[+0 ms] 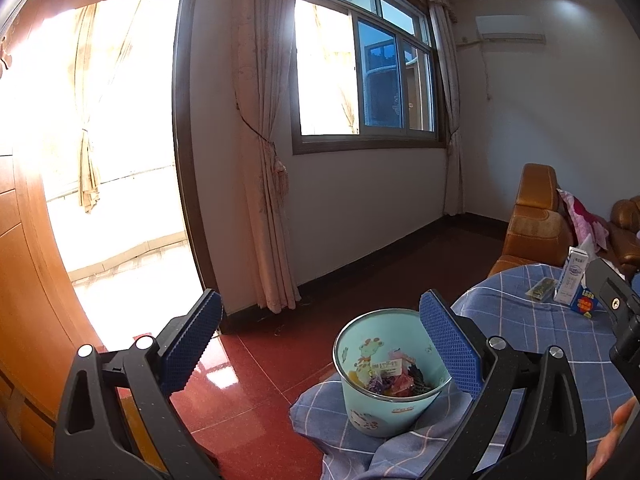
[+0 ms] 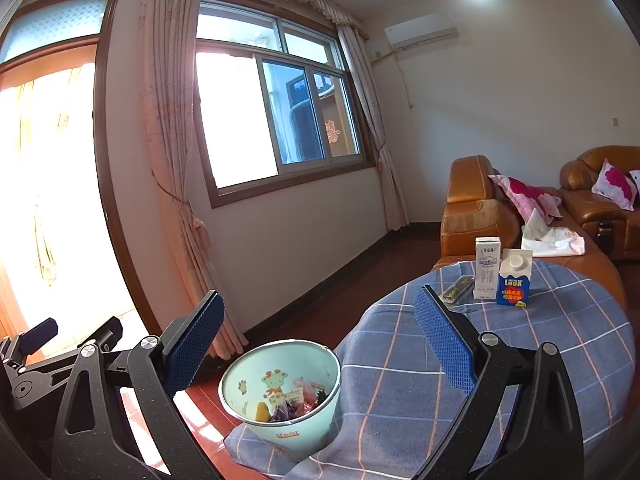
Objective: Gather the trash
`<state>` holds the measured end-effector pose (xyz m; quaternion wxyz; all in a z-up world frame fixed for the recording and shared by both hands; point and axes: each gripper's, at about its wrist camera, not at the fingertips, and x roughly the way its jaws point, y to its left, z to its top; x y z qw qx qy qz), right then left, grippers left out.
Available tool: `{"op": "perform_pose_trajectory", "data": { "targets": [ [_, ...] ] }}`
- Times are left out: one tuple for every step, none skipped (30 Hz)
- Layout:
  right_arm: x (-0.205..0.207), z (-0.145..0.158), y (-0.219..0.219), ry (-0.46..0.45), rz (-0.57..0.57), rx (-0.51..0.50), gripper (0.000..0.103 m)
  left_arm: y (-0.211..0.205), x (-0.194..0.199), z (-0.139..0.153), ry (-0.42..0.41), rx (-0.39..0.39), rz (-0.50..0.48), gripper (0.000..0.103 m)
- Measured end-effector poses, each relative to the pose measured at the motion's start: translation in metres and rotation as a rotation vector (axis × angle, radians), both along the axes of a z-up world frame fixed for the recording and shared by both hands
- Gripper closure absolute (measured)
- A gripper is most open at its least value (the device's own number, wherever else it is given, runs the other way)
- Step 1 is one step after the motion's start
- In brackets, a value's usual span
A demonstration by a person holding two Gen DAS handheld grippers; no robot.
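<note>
A light blue cartoon bin (image 1: 390, 376) with several candy wrappers inside sits on the near left edge of the blue checked tablecloth (image 1: 532, 332). It also shows in the right wrist view (image 2: 282, 396). My left gripper (image 1: 320, 344) is open and empty, with the bin just inside its right finger. My right gripper (image 2: 320, 340) is open and empty above the bin. On the far side of the table (image 2: 560, 344) stand a white milk carton (image 2: 487, 268), a blue carton (image 2: 515, 278) and a small dark wrapper (image 2: 457, 290).
An orange leather sofa (image 2: 472, 208) with pink pillows stands behind the table. The red floor (image 1: 248, 392) lies to the left, with a wooden door (image 1: 28, 300), curtains and a window wall beyond. The other gripper shows at the left edge of the right wrist view (image 2: 36, 356).
</note>
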<state>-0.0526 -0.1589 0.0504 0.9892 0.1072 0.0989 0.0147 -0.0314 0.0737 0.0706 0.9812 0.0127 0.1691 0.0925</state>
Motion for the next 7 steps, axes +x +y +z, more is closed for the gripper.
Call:
{"op": "perform_pose_trajectory", "data": {
  "targets": [
    [0.001, 0.000, -0.001, 0.001, -0.005, 0.001, 0.009, 0.000, 0.001, 0.001, 0.002, 0.001, 0.004, 0.006],
    [0.002, -0.001, -0.003, 0.006, -0.014, 0.004, 0.009, 0.000, 0.001, 0.001, 0.003, -0.002, 0.005, 0.006],
    [0.003, -0.001, -0.006, 0.011, -0.021, 0.007, 0.009, 0.000, 0.001, 0.000, 0.006, -0.005, 0.000, 0.006],
    [0.003, -0.002, -0.007, 0.017, -0.028, 0.010, 0.008, 0.000, 0.002, 0.000, 0.009, -0.005, -0.005, 0.006],
    [0.005, -0.003, -0.010, 0.025, -0.039, 0.017, 0.008, -0.001, 0.002, -0.001, 0.011, -0.002, -0.009, 0.006],
    [0.006, -0.004, -0.014, 0.032, -0.052, 0.022, 0.008, -0.003, 0.002, -0.002, 0.012, 0.000, -0.011, 0.006],
    [0.008, -0.006, -0.017, 0.038, -0.063, 0.023, 0.007, -0.004, 0.003, -0.003, 0.014, 0.005, -0.012, 0.006]
  ]
}}
